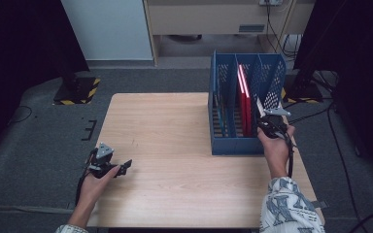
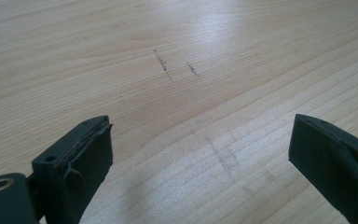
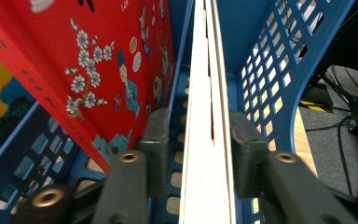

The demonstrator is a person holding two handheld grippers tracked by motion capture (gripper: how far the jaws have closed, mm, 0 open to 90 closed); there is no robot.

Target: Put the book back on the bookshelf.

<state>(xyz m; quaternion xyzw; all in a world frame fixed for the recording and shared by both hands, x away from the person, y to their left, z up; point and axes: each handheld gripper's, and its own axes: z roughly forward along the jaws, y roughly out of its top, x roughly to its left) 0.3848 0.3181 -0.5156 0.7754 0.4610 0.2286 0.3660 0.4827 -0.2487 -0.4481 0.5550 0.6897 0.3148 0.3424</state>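
A blue file rack (image 1: 237, 144) stands upright on the right half of the wooden table (image 1: 175, 126). A red book (image 1: 244, 97) with white flowers (image 3: 98, 70) leans in its middle compartment. A thin pale book (image 3: 205, 93) stands on edge in the rightmost compartment (image 3: 270, 84), its top corner (image 1: 260, 108) poking out. My right gripper (image 3: 198, 140) straddles this book at the rack's front right corner (image 1: 268, 120). A strip of blue shows between the left pad and the book, so the jaws stand open around it. My left gripper (image 1: 124, 167) rests low over the table at the front left, its jaws (image 2: 200, 135) wide open with nothing between them.
Cables (image 1: 330, 121) run over the grey floor right of the table. A stand base with yellow-black stripes (image 1: 77, 90) sits beyond the table's far left corner, and another (image 1: 298, 92) sits behind the rack. Bare wood (image 2: 177, 70) lies under the left gripper.
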